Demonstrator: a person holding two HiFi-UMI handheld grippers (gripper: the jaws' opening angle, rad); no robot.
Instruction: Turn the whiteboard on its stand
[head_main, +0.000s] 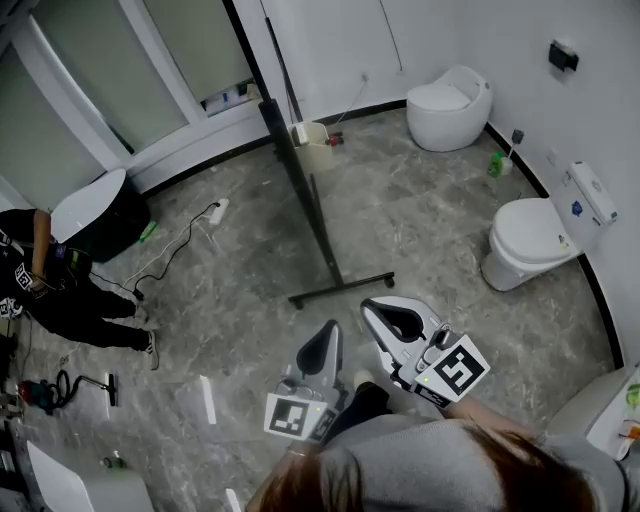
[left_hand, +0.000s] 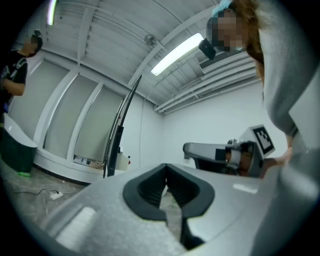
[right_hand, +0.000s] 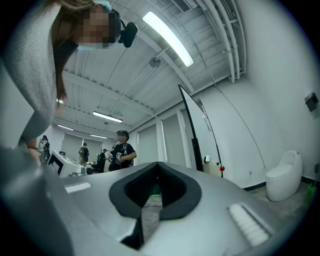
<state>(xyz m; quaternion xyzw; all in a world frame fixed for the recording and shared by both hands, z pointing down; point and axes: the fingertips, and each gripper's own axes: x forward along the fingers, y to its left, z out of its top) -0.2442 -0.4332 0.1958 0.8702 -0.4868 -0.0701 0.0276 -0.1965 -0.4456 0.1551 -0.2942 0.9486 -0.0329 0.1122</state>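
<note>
The whiteboard (head_main: 300, 180) stands on the grey floor (head_main: 230, 300) in the middle of the room. From the head view we see it from its edge, so it looks like a thin dark strip. Its black foot bar (head_main: 345, 288) lies on the floor at the near end. The left gripper (head_main: 330, 328) and the right gripper (head_main: 370, 308) are close to that foot bar but do not touch the board. Both tongs are pressed together with nothing between them. A small white box (head_main: 312, 146) sits by the far end of the board. Two white toilets (head_main: 530, 240) stand by the right wall. A person in black clothes (head_main: 60, 295) is at the left.
</note>
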